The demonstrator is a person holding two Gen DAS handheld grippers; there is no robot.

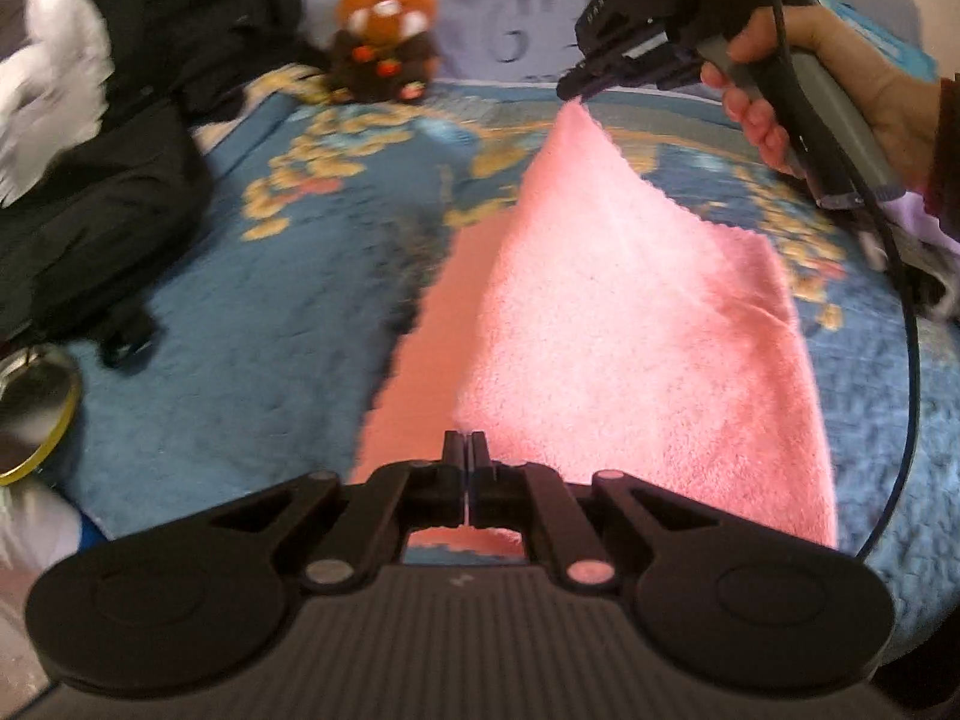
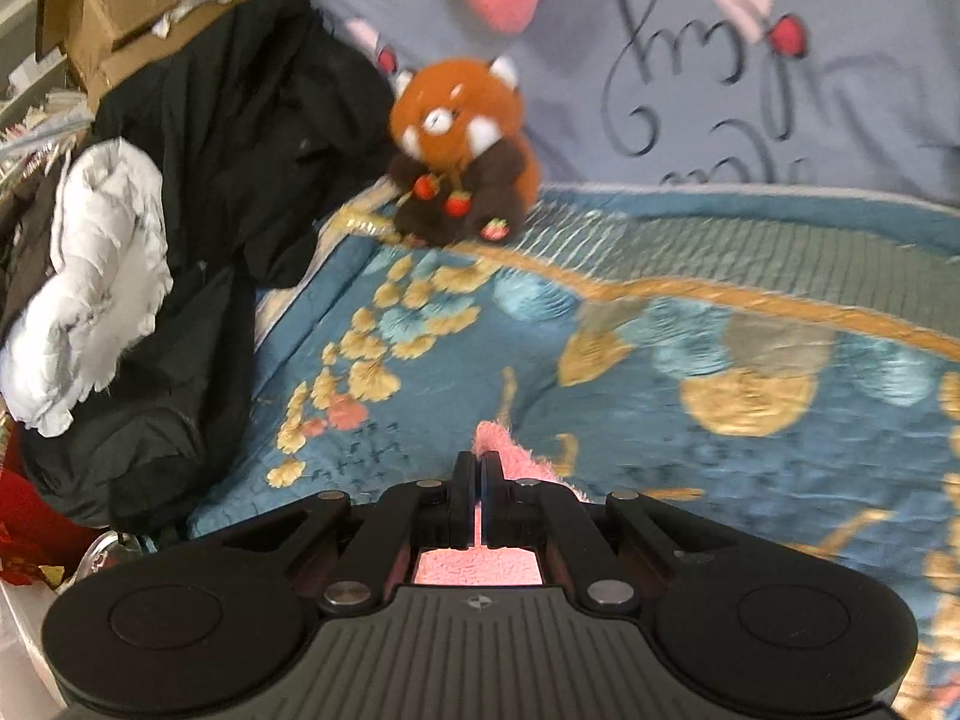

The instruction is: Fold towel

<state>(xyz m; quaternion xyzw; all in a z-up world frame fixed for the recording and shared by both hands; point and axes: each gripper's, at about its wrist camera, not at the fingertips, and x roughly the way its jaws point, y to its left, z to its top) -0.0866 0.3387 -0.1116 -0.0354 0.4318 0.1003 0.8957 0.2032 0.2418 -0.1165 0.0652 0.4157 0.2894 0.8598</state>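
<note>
Currently pink towel (image 1: pixel 630 324) is pinched at two corners by left gripper (image 1: pixel 465 450) and right gripper (image 1: pixel 576 81), both clamped, lifted over blue bedspread (image 1: pixel 240 324) for folding.

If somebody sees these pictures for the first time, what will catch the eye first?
First the pink towel, lifted over the blue patterned blanket, one corner in the left tongs near the camera, another in the right tongs at the far end. Next the orange plush red panda, sitting at the blanket's back edge beside a heap of black clothes.
</note>
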